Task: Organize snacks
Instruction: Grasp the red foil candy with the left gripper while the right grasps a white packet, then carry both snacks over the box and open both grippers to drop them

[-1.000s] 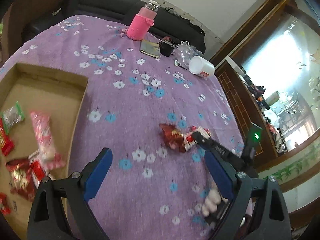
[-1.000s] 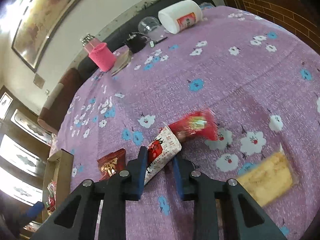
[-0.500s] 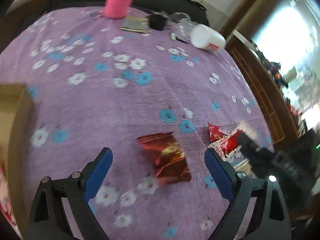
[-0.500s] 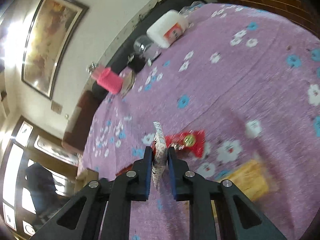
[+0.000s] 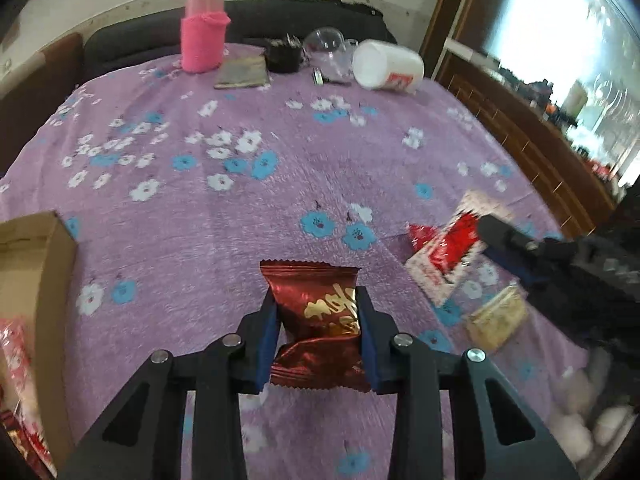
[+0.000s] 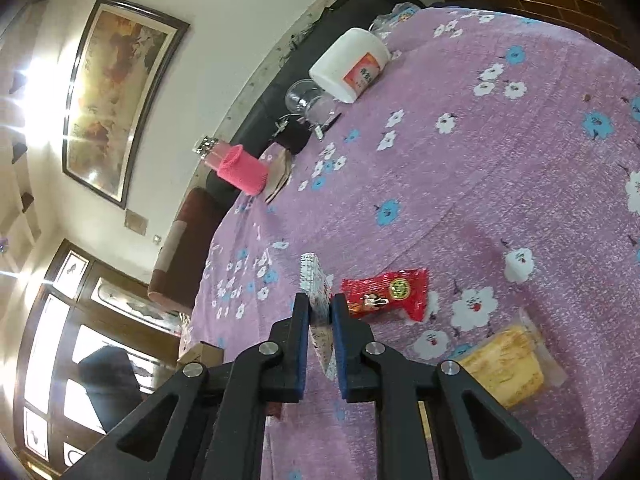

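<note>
At the far left the cardboard box (image 5: 48, 280) sits on the purple flowered cloth (image 5: 280, 184), and just right of it the left gripper (image 5: 318, 320) is clamped on a dark red snack packet (image 5: 320, 320). Further right, the right gripper (image 6: 320, 316) pinches a white-and-red packet (image 6: 318, 304) edge-on. A red candy packet (image 6: 386, 292) and a yellow wrapped cake (image 6: 508, 364) lie just beyond it, while the pink bottle (image 5: 204, 36) and white jar (image 5: 388, 66) stand well back.
</note>
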The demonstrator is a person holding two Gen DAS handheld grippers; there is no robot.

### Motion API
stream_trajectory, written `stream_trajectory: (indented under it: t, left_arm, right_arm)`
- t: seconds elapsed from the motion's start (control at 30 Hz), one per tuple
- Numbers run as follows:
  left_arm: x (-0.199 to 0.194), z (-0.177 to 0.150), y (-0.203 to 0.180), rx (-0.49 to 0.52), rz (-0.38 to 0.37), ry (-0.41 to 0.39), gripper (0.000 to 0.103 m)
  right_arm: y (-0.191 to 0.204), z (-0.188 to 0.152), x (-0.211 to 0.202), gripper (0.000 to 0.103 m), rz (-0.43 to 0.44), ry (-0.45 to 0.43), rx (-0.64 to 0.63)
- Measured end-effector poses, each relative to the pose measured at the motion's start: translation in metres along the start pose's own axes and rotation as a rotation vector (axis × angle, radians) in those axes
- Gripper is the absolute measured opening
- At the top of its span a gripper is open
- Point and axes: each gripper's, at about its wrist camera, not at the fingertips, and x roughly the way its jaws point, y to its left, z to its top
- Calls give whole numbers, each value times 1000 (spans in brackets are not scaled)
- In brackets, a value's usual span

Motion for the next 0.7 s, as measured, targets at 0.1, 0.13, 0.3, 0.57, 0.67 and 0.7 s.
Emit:
stream_trajectory:
  t: [0.1, 0.13, 0.3, 0.57, 0.67, 0.7]
  left_arm:
    - [-35, -4, 12, -31, -28, -45, 34]
    - [-47, -4, 17, -40, -30, -62, 34]
    - [-129, -28, 74, -143, -19, -149, 34]
    - [-195, -93, 205, -347, 146, -175, 35]
    - [-192, -114, 235, -403, 170, -151, 35]
    - [-188, -118, 243, -418, 177, -141, 35]
  right_arm:
    - [3, -1, -2, 12, 41, 2, -5]
    - [3, -2, -2, 12, 58, 7, -2]
    - [11, -6, 2, 12, 118, 36, -11]
    - [99, -63, 3, 12, 174, 168, -144]
    - [137, -97, 17, 12, 204, 245, -186]
    - [150, -112, 27, 12, 213, 282, -197]
